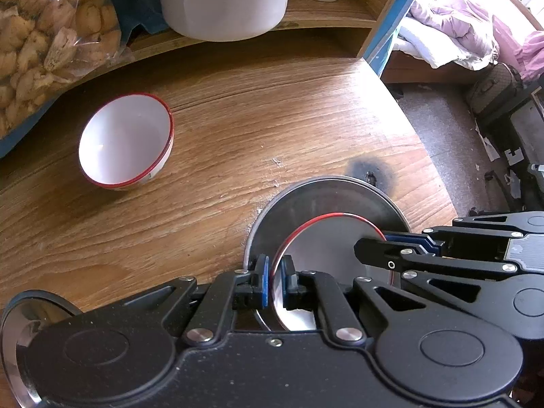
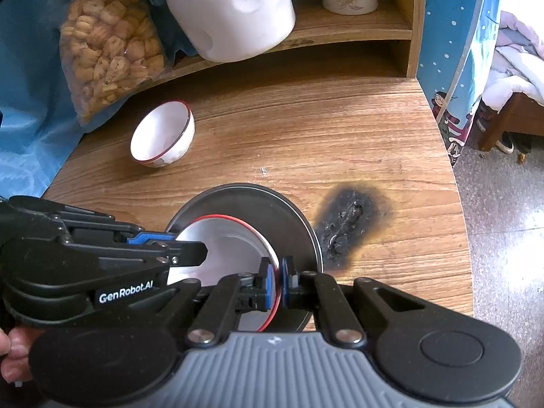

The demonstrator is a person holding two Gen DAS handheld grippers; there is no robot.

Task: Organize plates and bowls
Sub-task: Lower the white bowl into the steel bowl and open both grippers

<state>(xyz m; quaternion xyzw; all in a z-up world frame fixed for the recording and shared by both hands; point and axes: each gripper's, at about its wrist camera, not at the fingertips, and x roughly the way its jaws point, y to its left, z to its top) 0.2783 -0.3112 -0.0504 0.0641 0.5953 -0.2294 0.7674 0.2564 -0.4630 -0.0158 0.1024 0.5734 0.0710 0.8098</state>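
Both grippers are clamping the red-rimmed bowl [image 2: 221,248] sitting on the metal plate [image 2: 251,200] — left gripper [image 1: 275,280] and right gripper [image 2: 281,280] on opposite rims — with the table edge [image 2: 455,204] near and a second bowl [image 2: 162,134] well apart.

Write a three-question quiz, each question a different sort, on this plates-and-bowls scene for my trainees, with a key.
1. True or false: both claws grip the rim of the same red-rimmed bowl.
2. Multiple choice: that bowl sits over
A. a metal plate
B. a wooden shelf
C. a snack bag
3. Short answer: how many red-rimmed bowls stand free on the table, untouched?

Key
1. True: the left claw and right claw pinch opposite sides.
2. A
3. One, the second bowl, upright near the snack bag.
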